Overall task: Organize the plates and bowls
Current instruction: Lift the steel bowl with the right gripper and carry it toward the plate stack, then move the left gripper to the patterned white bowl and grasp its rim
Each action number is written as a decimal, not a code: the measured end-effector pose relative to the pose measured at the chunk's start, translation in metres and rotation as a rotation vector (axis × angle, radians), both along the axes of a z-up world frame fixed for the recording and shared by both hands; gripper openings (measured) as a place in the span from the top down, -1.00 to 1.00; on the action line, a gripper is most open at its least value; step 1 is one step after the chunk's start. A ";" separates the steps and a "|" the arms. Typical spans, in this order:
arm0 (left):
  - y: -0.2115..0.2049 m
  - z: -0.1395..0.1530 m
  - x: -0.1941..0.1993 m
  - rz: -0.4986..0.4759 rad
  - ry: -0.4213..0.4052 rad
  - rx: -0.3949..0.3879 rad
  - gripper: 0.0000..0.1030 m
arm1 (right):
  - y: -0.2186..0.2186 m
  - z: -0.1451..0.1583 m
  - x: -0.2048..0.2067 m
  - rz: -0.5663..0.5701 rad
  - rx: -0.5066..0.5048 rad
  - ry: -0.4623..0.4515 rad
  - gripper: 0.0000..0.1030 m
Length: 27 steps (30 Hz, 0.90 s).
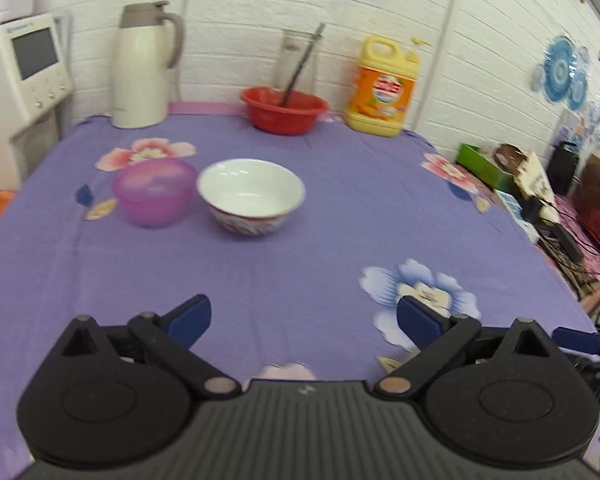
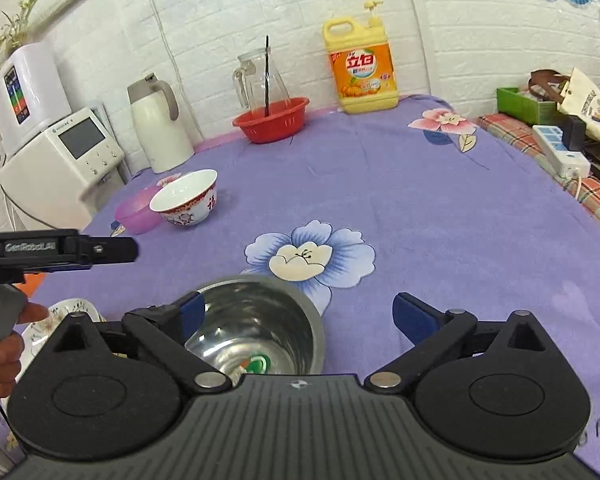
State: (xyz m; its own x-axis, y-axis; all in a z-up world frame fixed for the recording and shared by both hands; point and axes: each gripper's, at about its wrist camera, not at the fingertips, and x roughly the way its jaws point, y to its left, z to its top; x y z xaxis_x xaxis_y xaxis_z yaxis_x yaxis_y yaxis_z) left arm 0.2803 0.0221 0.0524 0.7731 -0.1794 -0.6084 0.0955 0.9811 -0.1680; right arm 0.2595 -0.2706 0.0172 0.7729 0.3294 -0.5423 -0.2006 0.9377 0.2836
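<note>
A white ceramic bowl (image 1: 251, 196) with a red pattern stands beside a purple plastic bowl (image 1: 154, 192) on the purple cloth; both show in the right wrist view, white bowl (image 2: 185, 198), purple bowl (image 2: 137, 211). My left gripper (image 1: 304, 322) is open and empty, well short of them. A steel bowl (image 2: 256, 326) sits between the open fingers of my right gripper (image 2: 299, 314), nearer the left finger. A white floral plate (image 2: 56, 320) lies at the lower left, partly hidden. The left gripper's body (image 2: 60, 250) shows there too.
At the back stand a white thermos jug (image 1: 142, 68), a red basin (image 1: 283, 109) with a glass pitcher behind it, and a yellow detergent bottle (image 1: 382, 88). A white appliance (image 1: 24, 76) is at the left. Clutter and a power strip (image 2: 560, 152) lie off the right edge.
</note>
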 end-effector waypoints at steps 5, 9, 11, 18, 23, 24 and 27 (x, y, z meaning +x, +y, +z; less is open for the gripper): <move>0.037 0.001 0.021 0.061 0.008 -0.014 -0.90 | 0.021 0.016 0.032 0.118 0.028 0.004 -1.00; 0.059 0.003 0.045 0.092 0.013 -0.087 -0.90 | 0.049 0.029 0.070 0.238 -0.072 -0.011 -1.00; 0.065 0.003 0.061 0.106 0.019 -0.128 -0.90 | 0.061 0.032 0.092 0.260 -0.140 -0.015 -1.00; 0.074 -0.022 0.132 0.161 0.147 -0.374 -0.88 | 0.095 0.026 0.180 0.303 -0.193 0.062 -1.00; 0.075 -0.043 0.168 0.217 0.205 -0.408 -0.85 | 0.133 0.012 0.225 0.318 -0.275 0.078 -1.00; 0.075 -0.046 0.173 0.221 0.213 -0.409 -0.83 | 0.140 0.008 0.231 0.326 -0.298 0.077 -1.00; 0.076 -0.054 0.185 0.218 0.254 -0.405 -0.53 | 0.161 -0.007 0.247 0.364 -0.355 0.089 -1.00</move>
